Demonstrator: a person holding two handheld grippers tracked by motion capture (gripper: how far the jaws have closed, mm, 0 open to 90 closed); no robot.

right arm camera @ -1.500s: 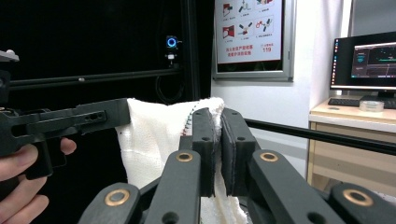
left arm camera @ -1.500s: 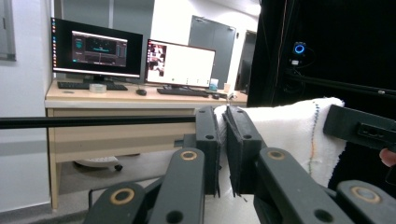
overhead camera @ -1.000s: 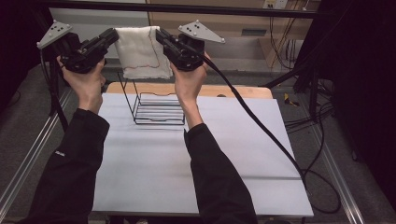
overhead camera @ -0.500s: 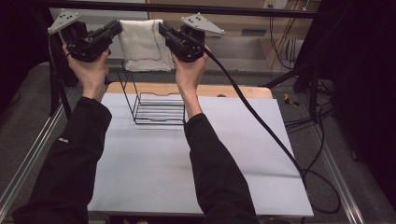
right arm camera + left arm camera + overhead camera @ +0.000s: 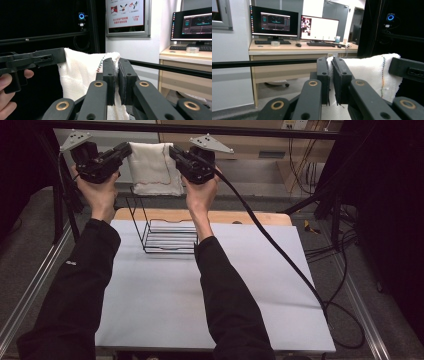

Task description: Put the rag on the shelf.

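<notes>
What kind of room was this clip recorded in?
Most likely an office-style lab: a desk with two lit monitors and keyboards stands behind a framed worktable, with a black metal frame and cables around it.

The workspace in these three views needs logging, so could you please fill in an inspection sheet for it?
Surface: white table top, with a wooden board along its far edge.
Job's things: white cloth held up in the air between both grippers; black wire rack standing on the table below it.
Clutter: nothing seen on the table.
Grippers: left gripper and right gripper each shut on an upper corner of the cloth.
Cables: black cable trails from the right gripper across the table and off its right edge.
Surroundings: desk with two monitors, black frame bar.
</notes>
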